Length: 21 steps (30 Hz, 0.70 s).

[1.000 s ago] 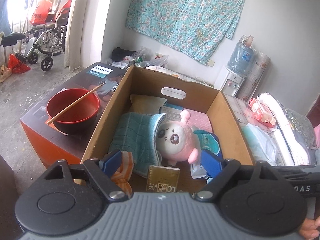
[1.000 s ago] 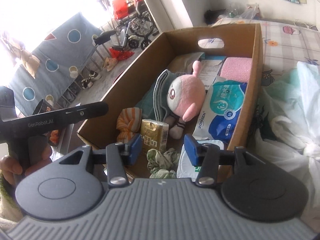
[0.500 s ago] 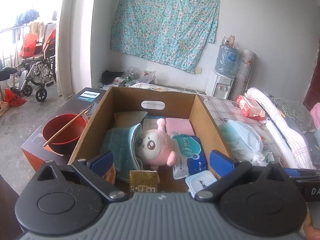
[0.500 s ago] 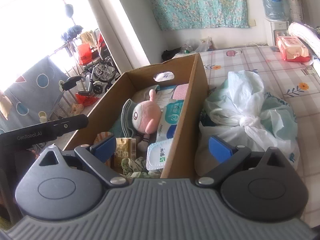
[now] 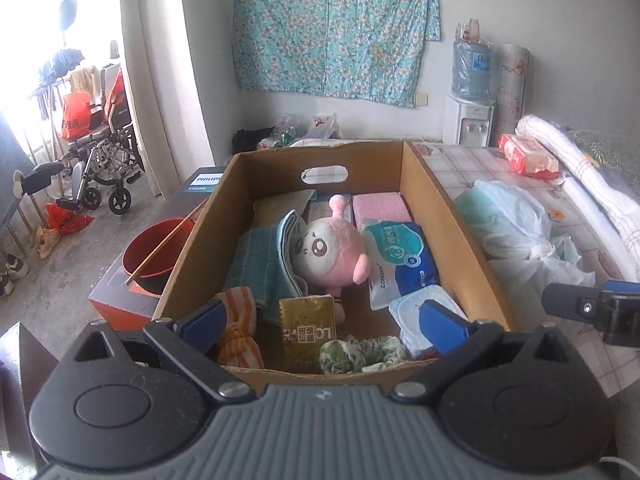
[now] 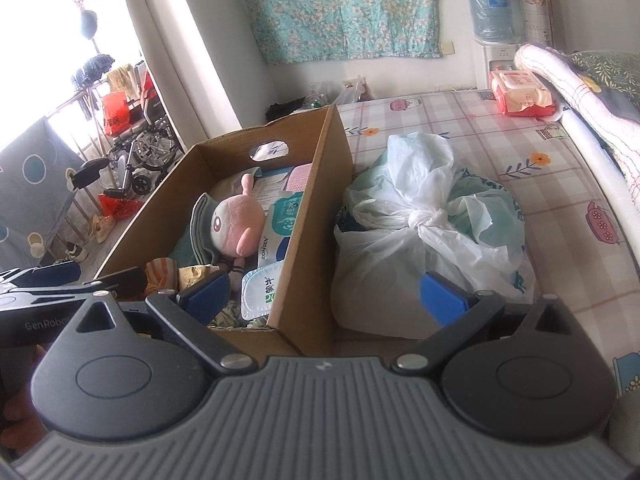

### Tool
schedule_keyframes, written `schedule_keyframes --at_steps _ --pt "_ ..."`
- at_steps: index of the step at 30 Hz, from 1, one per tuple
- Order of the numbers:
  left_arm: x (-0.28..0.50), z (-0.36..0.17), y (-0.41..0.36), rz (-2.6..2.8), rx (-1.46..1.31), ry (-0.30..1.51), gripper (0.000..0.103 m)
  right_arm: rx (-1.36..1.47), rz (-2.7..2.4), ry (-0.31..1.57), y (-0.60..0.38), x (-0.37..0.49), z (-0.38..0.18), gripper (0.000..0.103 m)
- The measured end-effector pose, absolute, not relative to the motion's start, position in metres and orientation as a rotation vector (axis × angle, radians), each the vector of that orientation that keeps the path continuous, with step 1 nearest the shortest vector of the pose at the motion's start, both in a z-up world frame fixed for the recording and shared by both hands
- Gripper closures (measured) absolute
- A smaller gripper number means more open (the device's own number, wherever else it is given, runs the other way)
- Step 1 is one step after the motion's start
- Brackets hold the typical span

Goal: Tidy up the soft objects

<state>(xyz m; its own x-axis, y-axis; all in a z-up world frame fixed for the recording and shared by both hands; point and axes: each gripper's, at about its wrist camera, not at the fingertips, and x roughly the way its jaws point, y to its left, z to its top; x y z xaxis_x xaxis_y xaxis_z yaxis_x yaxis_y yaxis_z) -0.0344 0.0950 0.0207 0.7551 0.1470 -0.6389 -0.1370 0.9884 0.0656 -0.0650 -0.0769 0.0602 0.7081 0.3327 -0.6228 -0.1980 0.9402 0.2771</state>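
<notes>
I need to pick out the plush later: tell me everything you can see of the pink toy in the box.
The pink plush toy is round and soft-looking, with a white face, big dark eyes, stubby arms and one ear-like nub on top. It lies in the middle of the cardboard box, leaning against the teal folded cloth, with the blue-and-white wipes pack on its other side. No gripper touches it.

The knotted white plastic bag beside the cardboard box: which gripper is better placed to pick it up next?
Probably the right gripper. The plastic bag lies just ahead of its open, empty jaws, one finger already before it. The left gripper, also open and empty, faces into the cardboard box, with the bag off to its side.
</notes>
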Motion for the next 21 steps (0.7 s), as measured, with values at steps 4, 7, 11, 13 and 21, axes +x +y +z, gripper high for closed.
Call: schedule_keyframes --at_steps 4,7,11,13,21 --pt "-0.037 0.014 0.1 0.16 -0.045 0.762 0.0 0.201 0.263 0.749 -0.075 -0.068 0.058 0.001" --pt "-0.041 0.011 0.108 0.171 -0.116 0.796 0.0 0.187 0.255 0.76 -0.072 -0.069 0.057 0.001" --pt "-0.048 0.009 0.111 0.183 -0.158 0.826 0.0 0.147 0.28 0.782 -0.061 -0.071 0.057 0.001" --pt "-0.051 0.008 0.111 0.185 -0.169 0.837 0.0 0.114 0.293 0.788 -0.053 -0.073 0.057 0.001" --pt "-0.053 0.002 0.109 0.19 -0.161 0.889 0.0 0.034 0.319 0.829 -0.033 -0.075 0.049 0.001"
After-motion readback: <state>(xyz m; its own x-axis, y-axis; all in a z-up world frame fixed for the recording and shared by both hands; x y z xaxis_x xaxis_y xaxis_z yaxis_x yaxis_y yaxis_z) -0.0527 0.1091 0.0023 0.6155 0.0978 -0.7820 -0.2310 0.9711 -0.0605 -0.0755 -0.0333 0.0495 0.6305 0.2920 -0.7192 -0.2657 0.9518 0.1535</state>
